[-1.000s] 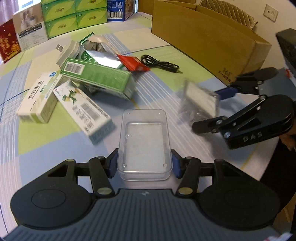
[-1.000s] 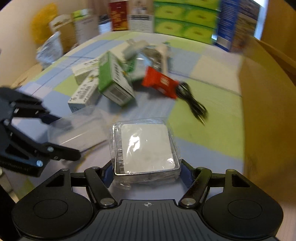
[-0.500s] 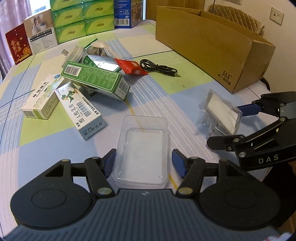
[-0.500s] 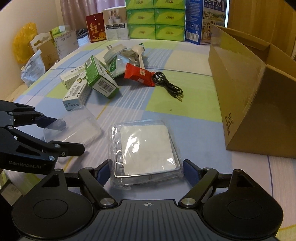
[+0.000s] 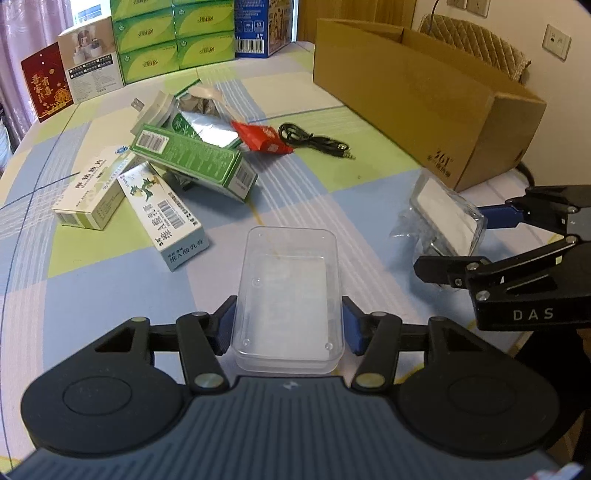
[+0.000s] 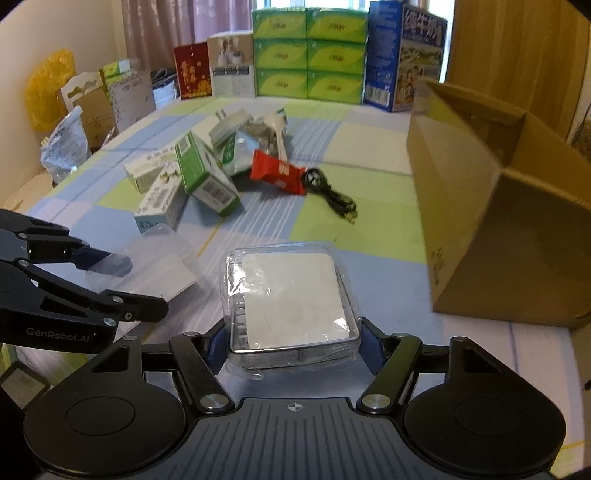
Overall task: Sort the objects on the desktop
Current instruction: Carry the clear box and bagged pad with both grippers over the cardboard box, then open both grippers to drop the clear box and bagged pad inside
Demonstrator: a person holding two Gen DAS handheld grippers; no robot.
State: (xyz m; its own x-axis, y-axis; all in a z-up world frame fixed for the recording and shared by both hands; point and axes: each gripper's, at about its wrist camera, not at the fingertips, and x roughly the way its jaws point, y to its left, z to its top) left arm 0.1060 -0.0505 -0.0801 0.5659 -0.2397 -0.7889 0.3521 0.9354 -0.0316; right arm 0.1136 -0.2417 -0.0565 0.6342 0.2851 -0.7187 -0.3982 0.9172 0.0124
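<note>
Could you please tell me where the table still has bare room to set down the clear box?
Bare cloth lies between the black cable and the cardboard box, and in front of the clear box toward the wrapped packet. The far left is crowded around the green carton.

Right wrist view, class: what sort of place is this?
Probably a home room: a checked blue-and-green tablecloth, stacked green tissue boxes and pink curtains behind.

Both tongs, loose half a second ago, again clamp their loads.
</note>
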